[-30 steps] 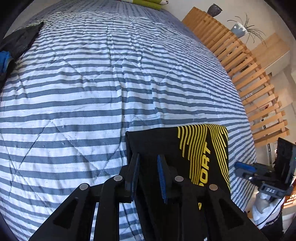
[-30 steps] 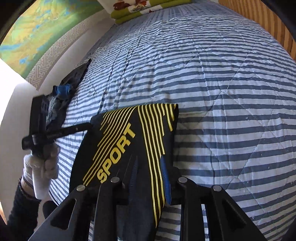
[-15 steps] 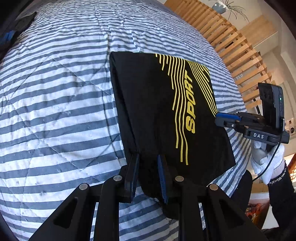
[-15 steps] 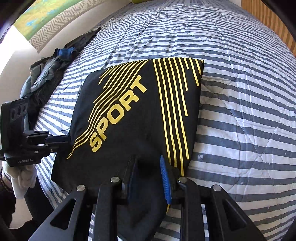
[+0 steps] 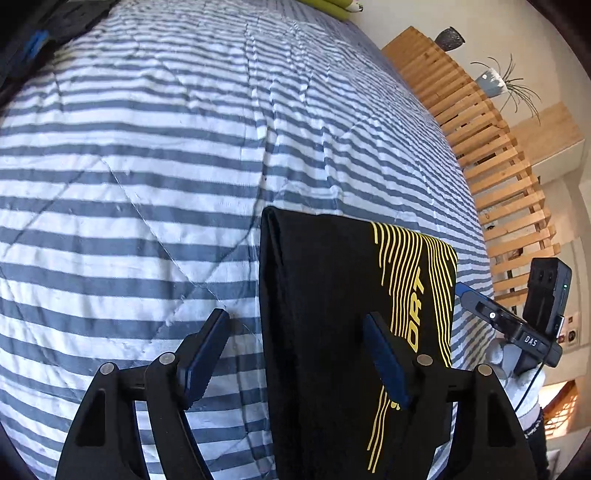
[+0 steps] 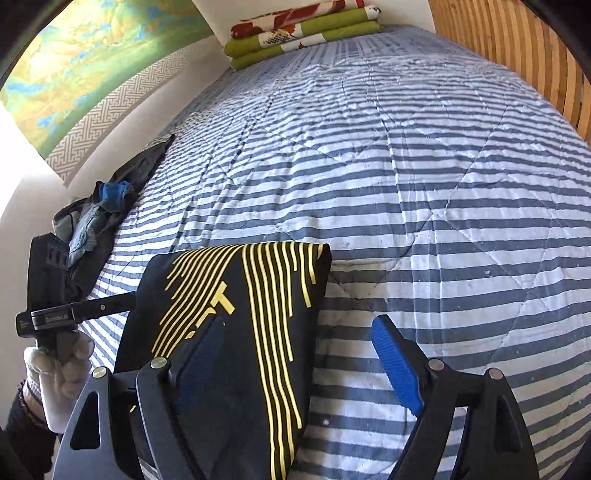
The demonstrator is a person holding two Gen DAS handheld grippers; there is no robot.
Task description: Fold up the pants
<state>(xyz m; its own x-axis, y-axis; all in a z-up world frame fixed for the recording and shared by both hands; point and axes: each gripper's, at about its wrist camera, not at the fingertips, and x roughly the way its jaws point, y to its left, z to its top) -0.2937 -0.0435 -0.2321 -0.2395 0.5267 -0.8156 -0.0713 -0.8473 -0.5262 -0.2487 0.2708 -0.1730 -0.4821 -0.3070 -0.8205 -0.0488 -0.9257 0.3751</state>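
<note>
Black pants (image 5: 332,314) with yellow stripes and lettering lie folded flat on the striped quilt (image 5: 166,166), near its front edge. My left gripper (image 5: 295,325) is open and straddles the left edge of the pants, touching no cloth. My right gripper (image 6: 299,325) is also open; its left finger hovers over the pants (image 6: 240,295) and its right finger over bare quilt (image 6: 443,184). Each wrist view shows the opposite gripper in a gloved hand: the right gripper (image 5: 465,291) at the right edge of the pants, the left gripper (image 6: 122,301) at their left edge.
A heap of dark clothes with a blue piece (image 6: 107,199) lies along the bed's left side by the wall. Folded green blankets (image 6: 303,33) are stacked at the far end. A wooden slatted frame (image 5: 491,166) with vases runs along the right side.
Both grippers were shut on the near edge of the pants and have opened, letting go. The pants now rest folded on the quilt, and the cameras have tilted up toward the bed.
</note>
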